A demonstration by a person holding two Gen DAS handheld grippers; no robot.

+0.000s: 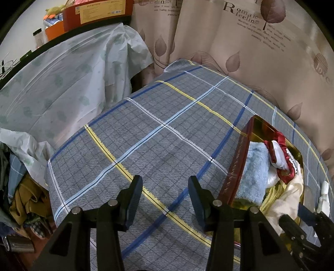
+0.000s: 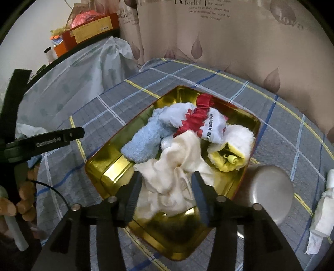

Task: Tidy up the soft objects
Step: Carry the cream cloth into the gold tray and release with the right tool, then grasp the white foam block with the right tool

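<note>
A bed covered by a grey plaid sheet with blue, yellow and white stripes [image 1: 158, 133] fills the room's middle. Along its far edge hangs a beige curtain printed with brown leaves and lettering [image 1: 240, 41]. Beyond its left edge, a translucent white plastic cover with green motifs [image 1: 62, 83] drapes furniture topped by an orange cardboard box [image 1: 98, 14].

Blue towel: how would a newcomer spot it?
Find the gold tin on the plaid bedcover. The blue towel lies rolled along the tin's left side. It alone is pale blue and fluffy; its neighbours are cream, white, red or yellow.
</note>
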